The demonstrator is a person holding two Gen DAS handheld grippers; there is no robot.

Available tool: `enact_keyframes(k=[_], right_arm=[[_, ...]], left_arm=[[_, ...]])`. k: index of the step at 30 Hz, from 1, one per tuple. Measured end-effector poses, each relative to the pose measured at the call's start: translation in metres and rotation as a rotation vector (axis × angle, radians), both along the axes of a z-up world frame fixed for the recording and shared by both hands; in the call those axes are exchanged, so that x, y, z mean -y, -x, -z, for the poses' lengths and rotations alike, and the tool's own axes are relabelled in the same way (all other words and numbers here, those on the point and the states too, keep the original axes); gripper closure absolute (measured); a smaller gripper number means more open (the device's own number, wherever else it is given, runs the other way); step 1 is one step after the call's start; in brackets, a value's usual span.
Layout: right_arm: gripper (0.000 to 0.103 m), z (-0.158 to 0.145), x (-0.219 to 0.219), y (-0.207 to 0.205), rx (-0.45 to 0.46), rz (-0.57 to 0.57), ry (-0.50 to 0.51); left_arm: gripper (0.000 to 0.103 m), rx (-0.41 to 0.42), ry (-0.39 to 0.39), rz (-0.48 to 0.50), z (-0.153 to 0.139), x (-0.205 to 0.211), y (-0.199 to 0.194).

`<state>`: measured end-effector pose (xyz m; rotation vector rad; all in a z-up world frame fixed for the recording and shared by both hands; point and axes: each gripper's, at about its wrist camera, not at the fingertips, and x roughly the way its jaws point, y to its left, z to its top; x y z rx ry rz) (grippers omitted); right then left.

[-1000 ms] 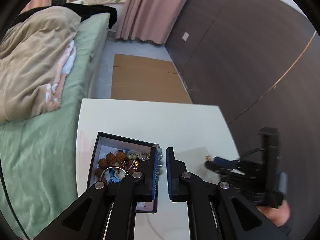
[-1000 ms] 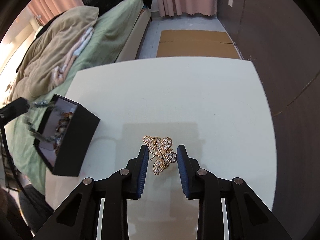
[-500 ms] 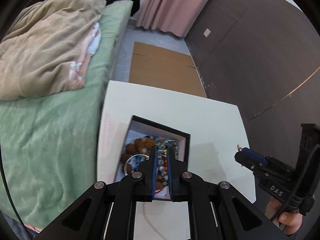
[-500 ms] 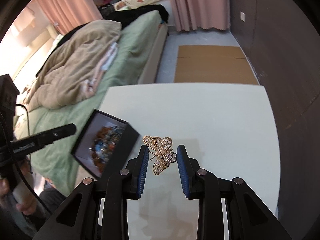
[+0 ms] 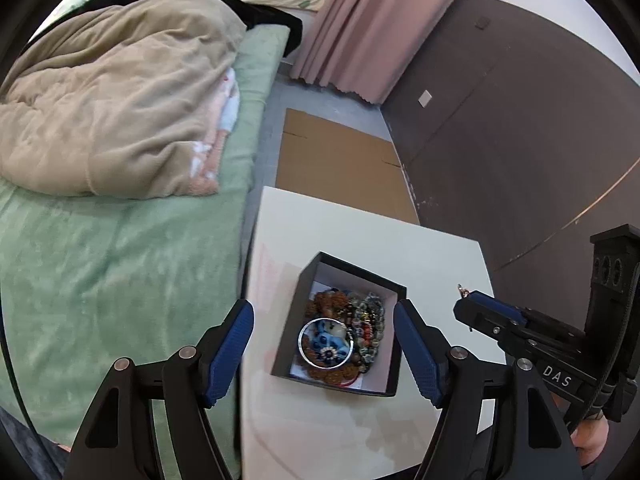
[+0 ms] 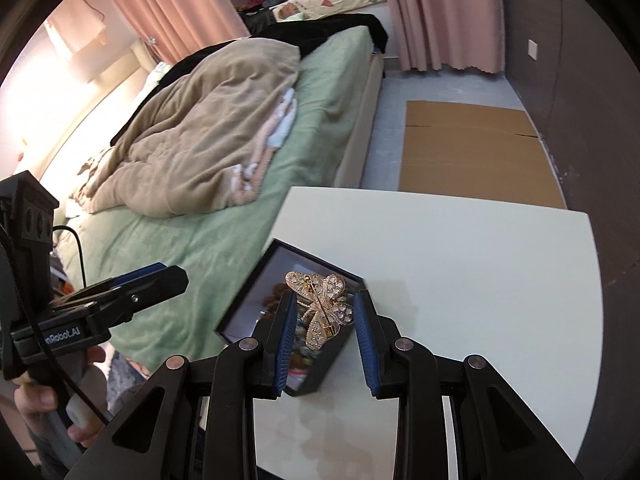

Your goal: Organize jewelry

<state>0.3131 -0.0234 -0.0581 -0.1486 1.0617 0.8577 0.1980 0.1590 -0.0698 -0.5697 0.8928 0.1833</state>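
Observation:
A black box (image 5: 356,270) with a white lining stands near the left edge of the white table (image 5: 360,232). It holds beaded bracelets (image 5: 366,320) and a silver bangle (image 5: 326,344) over a blue piece. My left gripper (image 5: 323,312) hovers above the box; its jaws are opening wide, with nothing pressed between them. My right gripper (image 6: 325,300) is shut on a gold butterfly brooch (image 6: 316,288), pin side towards the camera, and holds it in the air over the near part of the box (image 6: 245,286). In the left wrist view the right gripper (image 5: 466,308) comes in from the right.
A bed (image 5: 120,260) with a green sheet and a beige quilt runs along the table's left side. Flat cardboard (image 5: 340,160) lies on the floor beyond the table, by a dark wall (image 5: 500,140). A hand (image 6: 44,404) holds the left gripper's handle.
The left jaws went from shut to wide open, and that gripper now sits over the box. The right gripper carried the brooch up and left, from bare table to above the box.

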Motion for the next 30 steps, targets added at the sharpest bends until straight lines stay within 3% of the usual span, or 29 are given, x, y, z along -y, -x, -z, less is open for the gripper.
enact_keyframes(k=[4,6,12,30], right_arm=[[0.066,0.002,-0.014,-0.001,-0.022,-0.003,0.003],[0.050,0.007,-0.016,-0.004,-0.043,0.020,0.024],[0.040,0.005,-0.004,-0.001,-0.051,0.053,0.023],[0.023,-0.010,0.062,0.016,-0.048,0.162,-0.021]], left_arm=[[0.030,0.019,0.000,-0.020,-0.002,-0.006,0.006],[0.029,0.027,-0.017,-0.020,-0.004,-0.006,0.008],[0.018,0.056,-0.027,-0.009,-0.008,-0.002,0.011],[0.006,0.112,-0.087,0.045,-0.031,0.039,0.025]])
